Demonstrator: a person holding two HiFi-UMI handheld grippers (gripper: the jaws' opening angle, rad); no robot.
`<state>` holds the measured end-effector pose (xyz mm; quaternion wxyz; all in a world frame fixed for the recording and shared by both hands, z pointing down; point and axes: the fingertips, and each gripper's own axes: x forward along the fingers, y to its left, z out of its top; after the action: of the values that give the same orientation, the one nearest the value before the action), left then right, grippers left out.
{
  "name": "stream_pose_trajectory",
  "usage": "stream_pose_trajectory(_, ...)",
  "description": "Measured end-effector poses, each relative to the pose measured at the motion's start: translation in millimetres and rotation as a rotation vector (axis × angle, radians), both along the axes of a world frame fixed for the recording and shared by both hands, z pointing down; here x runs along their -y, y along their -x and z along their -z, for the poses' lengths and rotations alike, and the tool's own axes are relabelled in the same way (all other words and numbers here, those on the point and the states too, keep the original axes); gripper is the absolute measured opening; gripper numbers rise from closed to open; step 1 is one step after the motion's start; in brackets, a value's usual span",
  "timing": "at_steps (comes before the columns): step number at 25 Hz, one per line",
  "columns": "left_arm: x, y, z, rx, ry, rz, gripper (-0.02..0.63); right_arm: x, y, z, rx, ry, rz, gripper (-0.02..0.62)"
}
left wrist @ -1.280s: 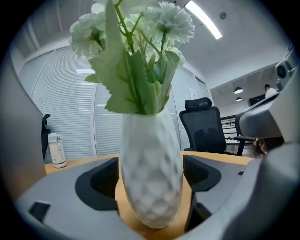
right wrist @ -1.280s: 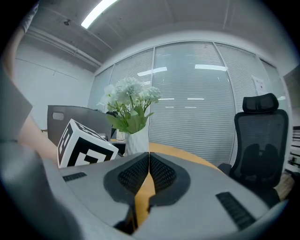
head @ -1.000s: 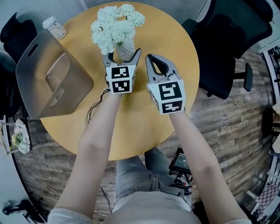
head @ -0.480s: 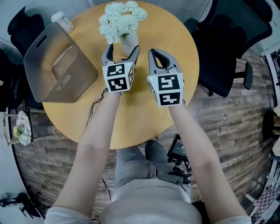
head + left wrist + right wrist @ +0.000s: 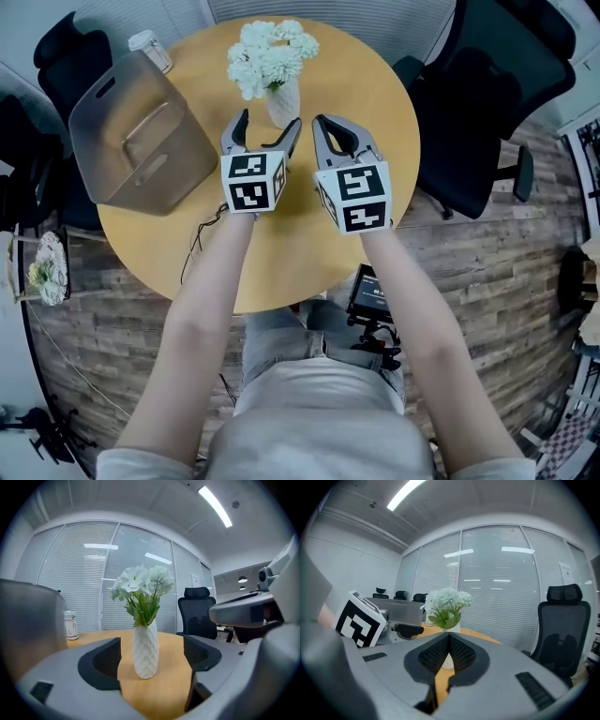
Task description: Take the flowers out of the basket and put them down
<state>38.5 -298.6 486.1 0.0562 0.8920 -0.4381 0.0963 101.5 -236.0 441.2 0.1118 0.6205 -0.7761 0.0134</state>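
One bunch of white flowers on green stems stands in a white vase with a diamond-patterned surface. The vase is upright near the far edge of the round wooden table. Your left gripper hovers just short of the vase with its jaws wide apart and gripping nothing; the vase shows beyond their tips, untouched. Your right gripper sits just beside the left one, its dark ribbed pads pressed together on nothing. The grey, smooth-walled basket with slot handles sits at the table's left edge, apart from the flowers. A clear jar with a white lid stands behind the basket at the far-left edge.
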Motion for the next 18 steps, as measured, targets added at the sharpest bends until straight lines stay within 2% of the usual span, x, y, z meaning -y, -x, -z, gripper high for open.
stream_pose_trajectory(4, -12, 4, 5, 0.027, 0.004, -0.023, 0.422, -6, 7, 8, -0.004, -0.007, 0.03, 0.023)
stream_pose_trajectory(8, -19, 4, 16, 0.014, 0.004, -0.036, 0.413, -11, 12, 17, 0.002, -0.012, 0.069, 0.023)
stream_pose_trajectory(12, -30, 4, 32, 0.003, -0.033, -0.048, 0.329, -16, 17, 25, 0.008, -0.005, 0.121, 0.023)
stream_pose_trajectory(16, -37, 6, 49, -0.003, -0.073, -0.054, 0.25, -16, 13, 33, 0.016, -0.002, 0.113, 0.023)
stream_pose_trajectory(18, -40, 8, 57, -0.01, -0.088, -0.059, 0.231, -16, 14, 37, 0.011, -0.006, 0.114, 0.023)
